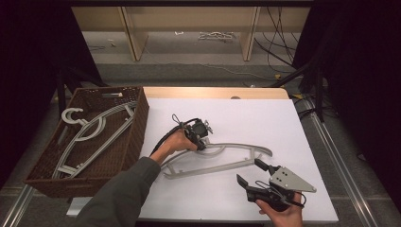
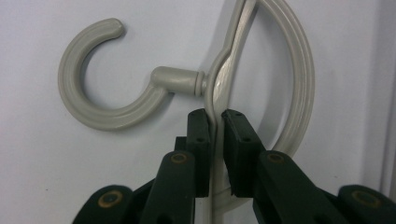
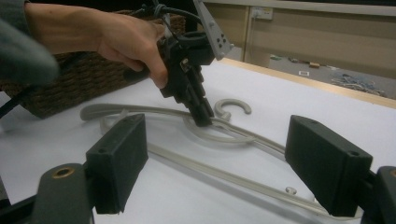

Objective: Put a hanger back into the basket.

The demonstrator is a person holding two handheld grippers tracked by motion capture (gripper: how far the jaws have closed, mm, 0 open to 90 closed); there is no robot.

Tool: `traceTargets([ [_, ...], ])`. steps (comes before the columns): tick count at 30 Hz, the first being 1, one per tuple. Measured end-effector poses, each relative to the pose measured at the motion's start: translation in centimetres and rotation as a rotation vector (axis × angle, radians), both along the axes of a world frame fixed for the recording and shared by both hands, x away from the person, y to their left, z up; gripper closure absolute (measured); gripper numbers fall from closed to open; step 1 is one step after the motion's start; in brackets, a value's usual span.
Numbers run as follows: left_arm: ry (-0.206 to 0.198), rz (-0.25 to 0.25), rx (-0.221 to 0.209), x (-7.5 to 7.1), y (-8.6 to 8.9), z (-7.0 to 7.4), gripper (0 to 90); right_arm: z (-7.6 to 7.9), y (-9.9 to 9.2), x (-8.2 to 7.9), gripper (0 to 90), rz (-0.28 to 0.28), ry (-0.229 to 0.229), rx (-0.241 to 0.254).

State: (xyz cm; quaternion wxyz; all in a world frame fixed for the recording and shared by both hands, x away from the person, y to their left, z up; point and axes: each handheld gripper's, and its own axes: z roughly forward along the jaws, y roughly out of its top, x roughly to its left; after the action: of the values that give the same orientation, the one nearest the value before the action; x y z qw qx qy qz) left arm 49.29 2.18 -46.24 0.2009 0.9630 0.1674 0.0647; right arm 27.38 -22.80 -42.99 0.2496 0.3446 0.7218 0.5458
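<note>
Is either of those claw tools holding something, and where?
The left gripper clamps the grey hanger on its top bar beside the hook. The right gripper holds nothing.

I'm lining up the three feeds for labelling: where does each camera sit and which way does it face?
High view: above the person's side, looking forward and down on the table; both forearms enter from below.
Left gripper view: rides the left gripper, looking down its fingers clamped on the hanger beside its hook.
Right gripper view: rides the right gripper, low over the table, facing the person's left hand and basket; its fingers stand apart.
Shared: all three show the hanger.
</note>
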Motion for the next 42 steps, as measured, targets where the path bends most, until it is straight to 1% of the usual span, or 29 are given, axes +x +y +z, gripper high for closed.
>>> traceTargets([
  [1, -0.005, -0.007, 0.003, 0.0, -0.1, 0.1, 81.0, 0.1, -0.1, 0.0, 22.2, 0.002, 0.010, -0.005],
  [3, -0.016, 0.001, -0.026, -0.3, -0.2, 0.3, 81.0, 0.0, -0.1, 0.0, 22.2, 0.007, 0.009, 0.006],
  [4, -0.022, 0.000, -0.030, -0.5, -0.2, 0.6, 81.1, 0.0, -0.1, 0.0, 22.2, 0.006, 0.011, 0.006],
  [5, -0.038, -0.009, -0.037, -0.5, -0.2, 0.8, 81.1, 0.0, -0.1, 0.0, 22.2, 0.006, 0.010, 0.006],
  [6, -0.036, -0.007, -0.044, -0.7, -0.1, 1.0, 81.2, 0.0, -0.1, 0.0, 22.2, 0.005, 0.008, 0.003],
  [7, -0.050, -0.020, -0.044, -0.7, -0.1, 1.3, 81.2, 0.0, -0.1, 0.0, 22.1, 0.002, 0.007, -0.002],
  [8, -0.054, -0.008, -0.055, -0.9, 0.0, 1.5, 81.3, 0.0, -0.1, 0.0, 22.1, 0.006, 0.008, 0.004],
  [9, -0.060, -0.014, -0.058, -0.9, 0.1, 1.8, 81.3, 0.0, -0.1, 0.0, 22.2, 0.001, 0.011, -0.002],
  [10, -0.063, -0.005, -0.072, -1.0, 0.2, 2.0, 81.3, 0.0, 0.0, 0.0, 22.2, 0.002, 0.013, -0.003],
  [11, -0.068, -0.006, -0.075, -1.1, 0.4, 2.2, 81.3, 0.0, 0.0, 0.0, 22.2, 0.004, 0.015, -0.002],
  [13, -0.088, 0.000, -0.084, -1.3, 0.6, 2.6, 81.5, 0.0, 0.0, 0.0, 22.2, -0.002, 0.004, 0.004],
  [14, -0.095, -0.004, -0.084, -1.4, 0.6, 2.8, 81.5, 0.0, -0.1, 0.0, 22.2, 0.000, 0.012, -0.002],
  [16, -0.116, -0.007, -0.089, -1.7, 0.6, 3.3, 81.6, 0.0, 0.0, 0.0, 22.2, -0.003, 0.005, 0.003],
  [18, -0.125, -0.016, -0.091, -2.0, 0.7, 3.6, 81.7, 0.0, 0.0, 0.0, 22.2, -0.002, 0.005, 0.004],
  [20, -0.134, -0.017, -0.095, -2.2, 0.7, 3.8, 81.7, 0.0, 0.0, 0.0, 22.2, -0.001, 0.006, 0.001],
  [24, -0.166, -0.012, -0.105, -2.6, 0.8, 4.3, 81.8, 0.0, -0.1, 0.0, 22.2, 0.000, 0.009, 0.001],
  [26, -0.181, -0.027, -0.105, -2.8, 0.9, 4.7, 82.0, -0.1, -0.1, 0.0, 22.2, -0.002, 0.005, 0.006],
  [27, -0.188, -0.031, -0.110, -2.9, 0.9, 4.9, 82.1, 0.0, -0.1, 0.0, 22.2, 0.001, 0.012, 0.001],
  [28, -0.199, -0.023, -0.113, -3.0, 1.0, 5.0, 82.2, 0.0, -0.1, 0.0, 22.2, 0.005, 0.009, 0.008],
  [29, -0.200, -0.025, -0.109, -3.0, 1.1, 5.1, 82.2, 0.0, -0.1, 0.0, 22.2, 0.001, 0.009, 0.003],
  [30, -0.216, -0.024, -0.105, -3.0, 1.2, 5.2, 82.2, 0.0, -0.1, 0.0, 22.1, 0.000, 0.010, 0.001],
  [31, -0.215, -0.015, -0.108, -3.1, 1.2, 5.3, 82.2, -0.1, -0.1, 0.0, 22.2, -0.002, 0.005, 0.006],
  [32, -0.216, -0.019, -0.107, -3.1, 1.4, 5.4, 82.2, -0.1, -0.1, 0.0, 22.2, -0.003, 0.005, 0.007],
  [33, -0.222, -0.019, -0.112, -3.1, 1.5, 5.6, 82.2, 0.0, -0.1, 0.0, 22.2, -0.003, 0.003, 0.007],
  [34, -0.218, -0.009, -0.125, -3.2, 1.6, 5.7, 82.2, 0.0, -0.1, 0.0, 22.2, 0.000, 0.009, 0.000],
  [36, -0.221, -0.002, -0.141, -3.2, 1.9, 6.2, 82.2, -0.1, -0.1, 0.0, 22.2, 0.004, 0.009, 0.007],
  [39, -0.233, -0.004, -0.150, -3.4, 2.1, 7.1, 82.2, 0.0, -0.1, 0.0, 22.2, 0.003, 0.006, 0.007],
  [40, -0.237, 0.003, -0.156, -3.5, 2.2, 7.4, 82.2, 0.0, -0.1, 0.0, 22.1, 0.000, 0.009, 0.000],
  [42, -0.246, 0.013, -0.173, -3.6, 2.3, 8.1, 82.2, -0.1, -0.1, 0.0, 22.2, -0.003, 0.005, 0.006],
])
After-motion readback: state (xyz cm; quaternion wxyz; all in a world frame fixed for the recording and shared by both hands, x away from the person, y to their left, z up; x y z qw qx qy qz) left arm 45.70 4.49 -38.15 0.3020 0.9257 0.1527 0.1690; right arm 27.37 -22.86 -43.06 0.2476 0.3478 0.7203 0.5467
